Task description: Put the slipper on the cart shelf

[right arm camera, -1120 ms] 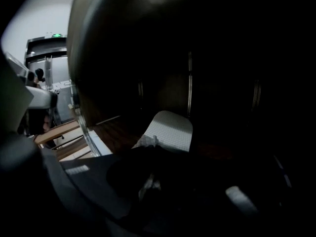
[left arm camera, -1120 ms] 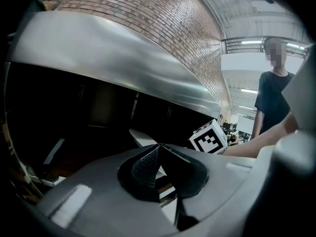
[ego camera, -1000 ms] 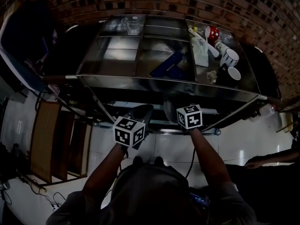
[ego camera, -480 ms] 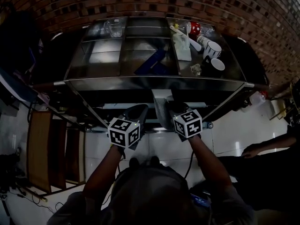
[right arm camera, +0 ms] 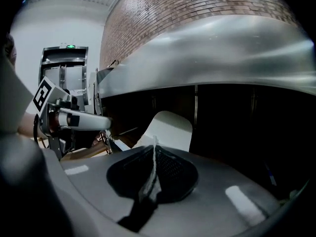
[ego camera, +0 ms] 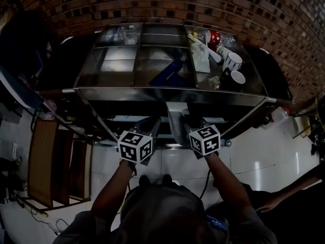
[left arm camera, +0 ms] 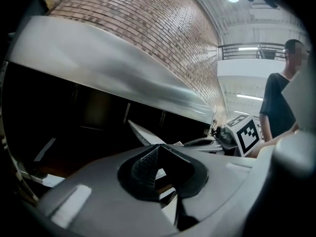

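At the front of the steel cart (ego camera: 172, 94), just below the rim of its top surface (ego camera: 117, 67), the right claw (right arm camera: 154, 149) is closed on a thin edge of the pale slipper (right arm camera: 168, 127). The slipper's edge shows as a narrow light strip pinched between the two pads. The rest of the slipper projects forward from the claw into the dark space under the top (right arm camera: 232, 117). The views do not show whether it touches a shelf there. In the head view the slipper lies between the two claws, nearer the right one. The left claw (left arm camera: 157, 154) is level with the right claw and just beside it on the left. Its jaws are slightly apart, leaving a narrow gap with nothing between the pads. In the left gripper view the slipper appears ahead and to the right, well clear of the left pads. The top surface carries two white mugs (ego camera: 233, 62) near its right end, a clear glass (ego camera: 127, 33) at the rear left and a blue item (ego camera: 170, 74) near the middle. A brick wall (ego camera: 162, 4) stands behind the cart. A person in a dark shirt (left arm camera: 279, 102) stands at the right of the left gripper view.
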